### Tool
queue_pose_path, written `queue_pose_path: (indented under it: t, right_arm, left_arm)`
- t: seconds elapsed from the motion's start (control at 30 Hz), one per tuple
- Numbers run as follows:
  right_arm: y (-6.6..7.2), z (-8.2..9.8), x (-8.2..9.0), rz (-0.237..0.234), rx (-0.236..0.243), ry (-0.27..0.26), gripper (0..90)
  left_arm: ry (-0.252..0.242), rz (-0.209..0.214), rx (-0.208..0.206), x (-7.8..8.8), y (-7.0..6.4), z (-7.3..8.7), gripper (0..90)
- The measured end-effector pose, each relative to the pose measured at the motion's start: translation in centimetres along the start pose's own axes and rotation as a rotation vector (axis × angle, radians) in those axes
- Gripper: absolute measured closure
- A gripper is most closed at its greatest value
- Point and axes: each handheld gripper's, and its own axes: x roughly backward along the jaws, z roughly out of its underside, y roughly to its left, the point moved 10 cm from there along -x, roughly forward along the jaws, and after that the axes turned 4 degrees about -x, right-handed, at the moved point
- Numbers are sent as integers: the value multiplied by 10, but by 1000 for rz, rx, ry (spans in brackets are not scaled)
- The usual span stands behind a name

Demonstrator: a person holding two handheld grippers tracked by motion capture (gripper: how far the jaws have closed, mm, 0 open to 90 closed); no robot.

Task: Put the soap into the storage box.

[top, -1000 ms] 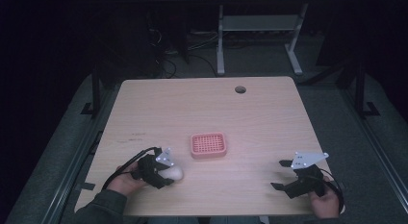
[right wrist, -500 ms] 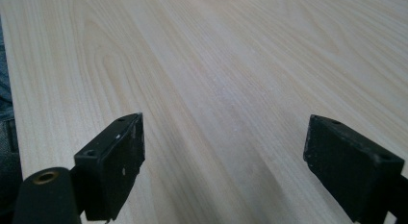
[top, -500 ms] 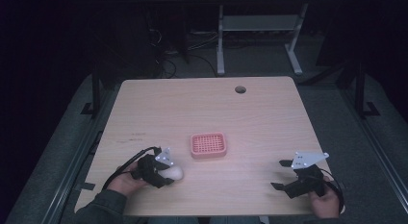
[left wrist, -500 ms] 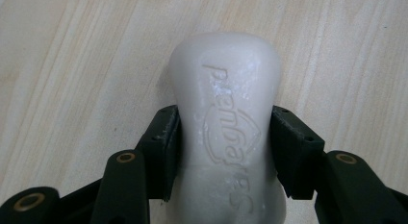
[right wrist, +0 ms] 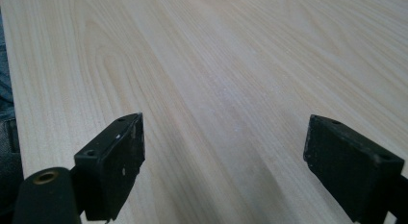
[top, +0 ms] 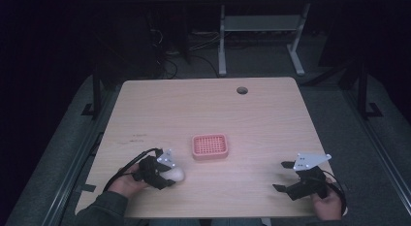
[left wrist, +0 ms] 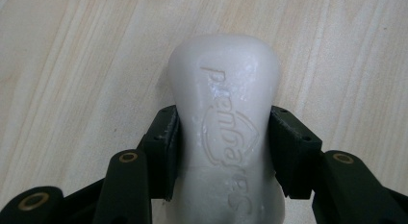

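Wooden table (top: 271, 119): left tool (top: 162, 171) pinches white soap (left wrist: 226, 118) near pink tray (top: 210, 147); right tool (top: 286, 176) spread.

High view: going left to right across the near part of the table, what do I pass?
Left gripper shut on the white soap bar → pink soap dish → right gripper, jaws open with nothing between them.

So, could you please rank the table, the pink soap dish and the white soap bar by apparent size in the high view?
1. Table, by far the largest.
2. Pink soap dish.
3. White soap bar, partly covered by the left claw, so its full size is unsure.
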Motion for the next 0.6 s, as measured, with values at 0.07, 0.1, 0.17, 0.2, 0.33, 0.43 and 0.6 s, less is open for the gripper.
queue_pose_path:
  t: [0.07,0.1,0.17,0.2,0.33,0.43,0.6]
  right_arm:
    - [0,0,0,0,0,0,141]
    - [0,0,0,0,0,0,141]
    - [0,0,0,0,-1,-1,141]
    - [0,0,0,-1,-1,-1,141]
    - [1,0,0,0,-1,-2,141]
    - [1,0,0,-1,-1,-1,141]
    - [0,0,0,2,-2,-2,141]
  left_arm:
    - [1,0,6,0,0,0,494]
    - [3,0,6,0,0,0,495]
    - [5,-2,5,0,0,0,495]
    - [3,-4,6,1,0,0,495]
    - [-7,-11,2,3,0,-1,496]
    - [-12,-13,6,4,0,-2,495]
    - [-3,-16,-9,5,0,-3,496]
